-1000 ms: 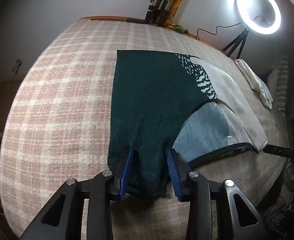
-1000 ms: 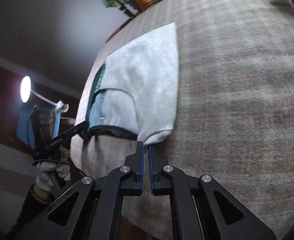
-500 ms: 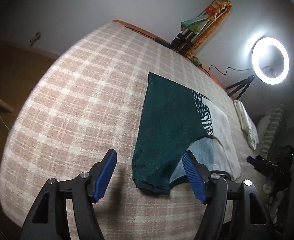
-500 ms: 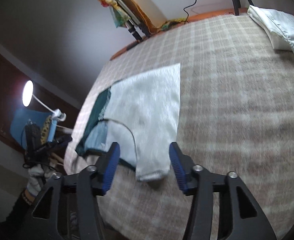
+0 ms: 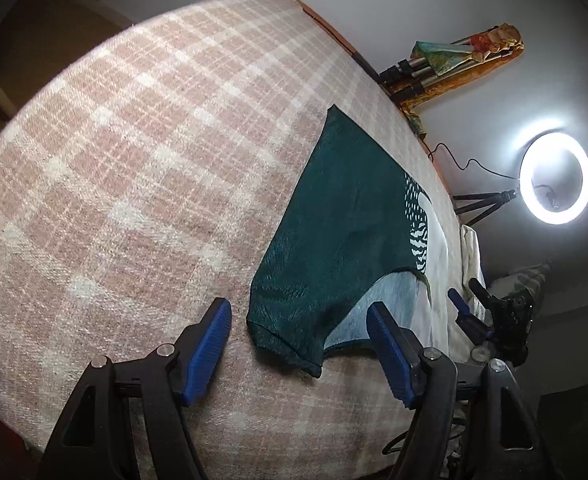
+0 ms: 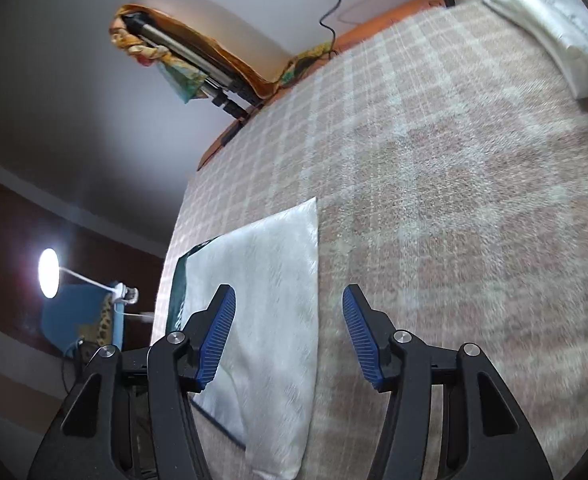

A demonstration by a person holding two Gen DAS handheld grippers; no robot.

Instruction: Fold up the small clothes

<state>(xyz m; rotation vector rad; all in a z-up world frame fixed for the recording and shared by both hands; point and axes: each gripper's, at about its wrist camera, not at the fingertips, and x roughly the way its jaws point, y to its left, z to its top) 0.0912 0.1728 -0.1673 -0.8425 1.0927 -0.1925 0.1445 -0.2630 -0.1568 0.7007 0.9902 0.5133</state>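
Note:
A small garment lies flat on the plaid blanket (image 5: 134,184). In the left wrist view its dark green half (image 5: 341,232) faces me, with a white half (image 5: 439,264) beyond it and a pale blue lining (image 5: 385,300) showing at the leg opening. My left gripper (image 5: 299,344) is open and empty, just above the green leg hem. In the right wrist view the white half (image 6: 270,288) lies below my right gripper (image 6: 290,336), which is open and empty over the garment's right edge.
A ring light (image 5: 555,178) on a tripod stands past the bed. A folded white cloth (image 6: 549,20) lies at the far right of the blanket. A bundle of tripods (image 6: 198,64) leans on the wall. A desk lamp (image 6: 50,272) glows at the left.
Both grippers have let go of the garment's leg hems, opened wide and lifted back. The garment now lies flat on the blanket.

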